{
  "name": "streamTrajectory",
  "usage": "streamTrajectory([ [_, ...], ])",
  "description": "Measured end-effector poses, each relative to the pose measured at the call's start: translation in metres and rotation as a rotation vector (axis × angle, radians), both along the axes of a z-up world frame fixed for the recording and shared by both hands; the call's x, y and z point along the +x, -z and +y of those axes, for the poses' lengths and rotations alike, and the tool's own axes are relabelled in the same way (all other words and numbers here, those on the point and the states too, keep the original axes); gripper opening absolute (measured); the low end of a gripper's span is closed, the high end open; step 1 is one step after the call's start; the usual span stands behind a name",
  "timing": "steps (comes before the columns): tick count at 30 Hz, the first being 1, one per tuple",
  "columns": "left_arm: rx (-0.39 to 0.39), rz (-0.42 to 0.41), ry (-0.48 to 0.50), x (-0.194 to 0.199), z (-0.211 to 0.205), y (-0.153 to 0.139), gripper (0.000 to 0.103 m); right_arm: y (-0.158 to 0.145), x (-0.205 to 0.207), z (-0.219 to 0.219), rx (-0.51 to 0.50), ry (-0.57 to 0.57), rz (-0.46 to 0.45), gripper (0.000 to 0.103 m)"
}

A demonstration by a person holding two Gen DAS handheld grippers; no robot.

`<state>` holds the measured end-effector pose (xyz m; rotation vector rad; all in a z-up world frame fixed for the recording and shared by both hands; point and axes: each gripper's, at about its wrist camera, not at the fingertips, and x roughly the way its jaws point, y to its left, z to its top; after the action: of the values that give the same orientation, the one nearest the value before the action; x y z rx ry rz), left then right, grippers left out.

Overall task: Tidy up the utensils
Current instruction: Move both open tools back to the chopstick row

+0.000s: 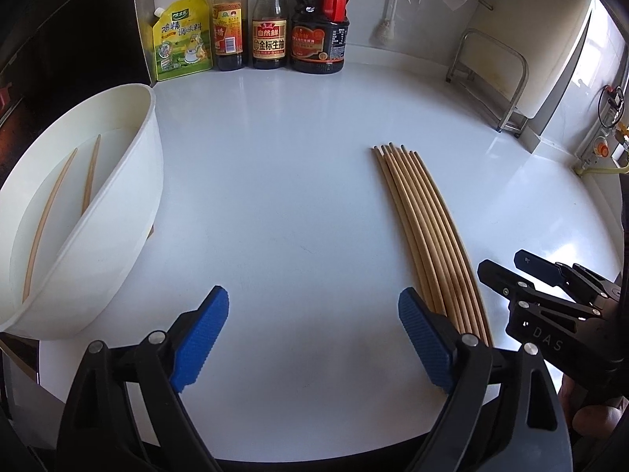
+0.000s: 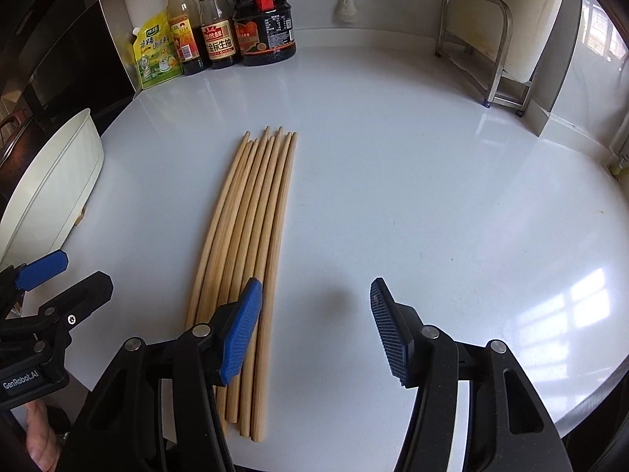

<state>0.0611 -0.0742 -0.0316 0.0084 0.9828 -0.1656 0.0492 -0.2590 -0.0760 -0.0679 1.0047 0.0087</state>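
A bundle of wooden chopsticks (image 2: 251, 244) is laid flat on the white countertop (image 2: 432, 196), side by side, tips pointing toward the back wall. The right gripper (image 2: 314, 330) is held wide open just above the near ends, nothing gripped; its left blue pad (image 2: 240, 334) is seen over the bundle's right edge, the other pad over bare counter. The left gripper (image 1: 312, 338) is spread just as wide and holds nothing, with the bundle running under its right-hand pad (image 1: 424, 342).

Off to the left a white bowl (image 1: 129, 212) is tipped on its side (mouth facing left and up), and two chopsticks (image 1: 67, 200) are seen lying inside it. The bowl stands well apart from the bundle, with open counter between.

Along the back wall a yellow seasoning pouch (image 1: 181, 39) and three sauce bottles (image 1: 271, 19) are lined up. A metal rack (image 2: 483, 47) is placed at the far right corner, clear of the chopsticks.
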Motion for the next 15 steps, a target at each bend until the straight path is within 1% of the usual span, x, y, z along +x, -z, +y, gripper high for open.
streamTrajectory([
  [5,0.002,0.010,0.001,0.003,-0.005,0.005,0.087,0.005,0.005,0.002,-0.005,-0.010,0.004,0.055],
  [8,0.007,0.018,0.000,0.005,-0.009,0.008,0.087,0.007,0.007,0.004,-0.028,-0.016,0.009,0.055],
  [15,0.000,0.033,-0.001,0.008,-0.013,0.013,0.087,0.008,0.004,0.003,-0.040,-0.023,0.007,0.055],
])
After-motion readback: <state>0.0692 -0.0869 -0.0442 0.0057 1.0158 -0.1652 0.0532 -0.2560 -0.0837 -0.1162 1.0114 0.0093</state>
